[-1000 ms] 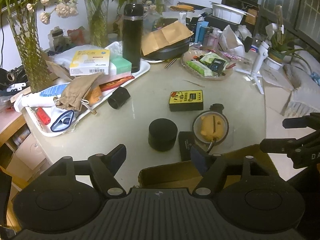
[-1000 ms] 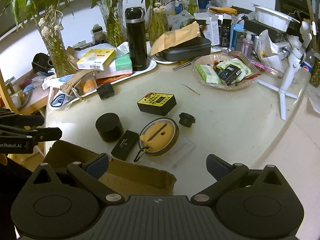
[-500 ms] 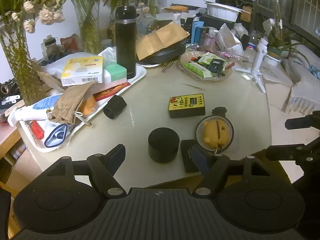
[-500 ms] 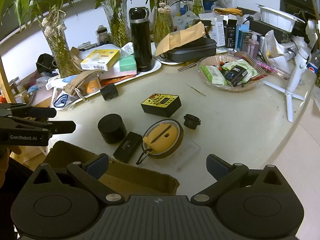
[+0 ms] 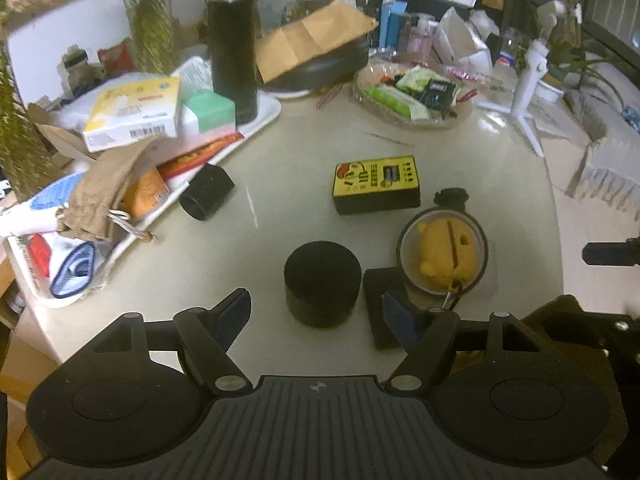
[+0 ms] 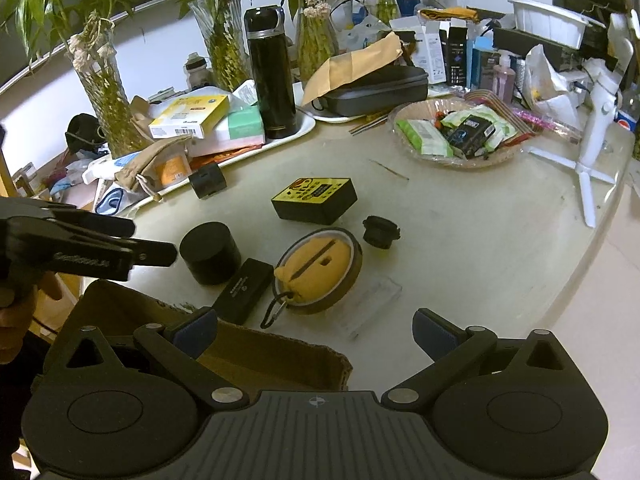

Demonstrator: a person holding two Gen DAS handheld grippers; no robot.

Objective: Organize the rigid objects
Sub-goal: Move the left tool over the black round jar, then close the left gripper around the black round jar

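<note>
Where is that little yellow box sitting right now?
The yellow box lies flat near the middle of the table, just behind the round case with the yellow toy and beside a small black cap.

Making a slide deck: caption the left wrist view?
Open left hand-held gripper hovers near a black round container on a cluttered table.

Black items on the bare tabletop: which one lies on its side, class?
The small black cylinder beside the white tray. Its open end faces sideways, whereas the squat black round container stands upright.
</note>
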